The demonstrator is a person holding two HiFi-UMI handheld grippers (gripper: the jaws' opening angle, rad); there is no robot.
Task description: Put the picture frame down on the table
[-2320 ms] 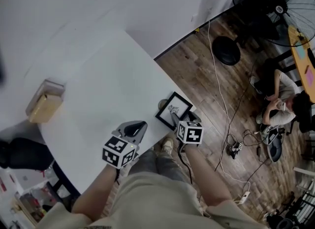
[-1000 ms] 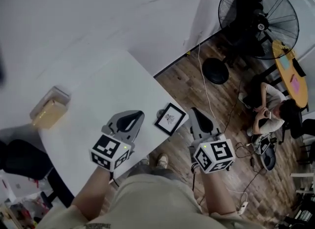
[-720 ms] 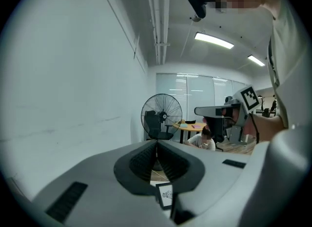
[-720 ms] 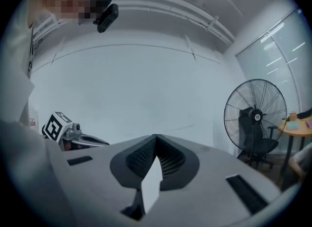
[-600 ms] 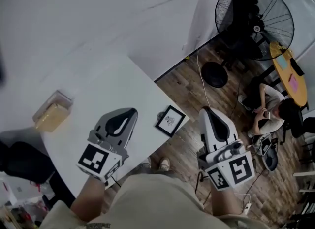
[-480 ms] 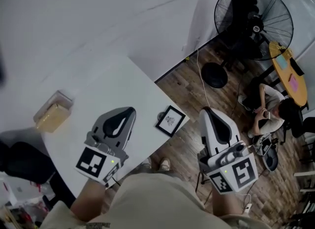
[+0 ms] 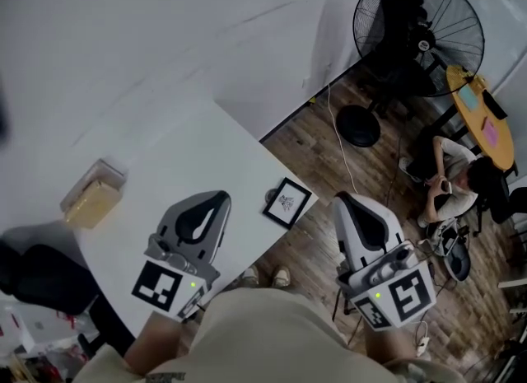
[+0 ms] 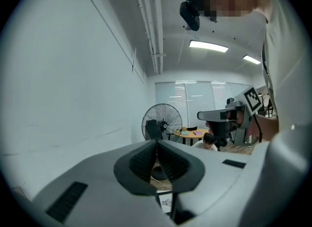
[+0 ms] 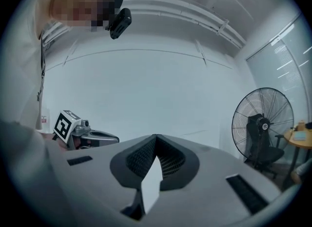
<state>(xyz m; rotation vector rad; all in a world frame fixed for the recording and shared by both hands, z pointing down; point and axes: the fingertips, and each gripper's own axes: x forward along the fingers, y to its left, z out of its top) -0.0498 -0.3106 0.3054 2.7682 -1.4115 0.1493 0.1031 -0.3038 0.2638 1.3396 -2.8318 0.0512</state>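
The black picture frame lies flat on the white table, close to its near right edge. A sliver of the frame shows below the jaws in the left gripper view. My left gripper hovers over the table to the left of the frame, jaws shut and holding nothing. My right gripper is off the table's edge, over the wooden floor, to the right of the frame, and is also shut and holding nothing. Both point upward and away; each sees the other gripper, the right gripper and the left gripper.
A tan box sits at the table's left side. A small dark object lies beside the frame. A standing fan, a floor cable, a seated person and a round yellow table are to the right. A black chair is at lower left.
The right gripper, earlier at the frame on the table's edge, has let go and drawn back off the table. Both grippers rose toward the body. The frame stays lying on the table.
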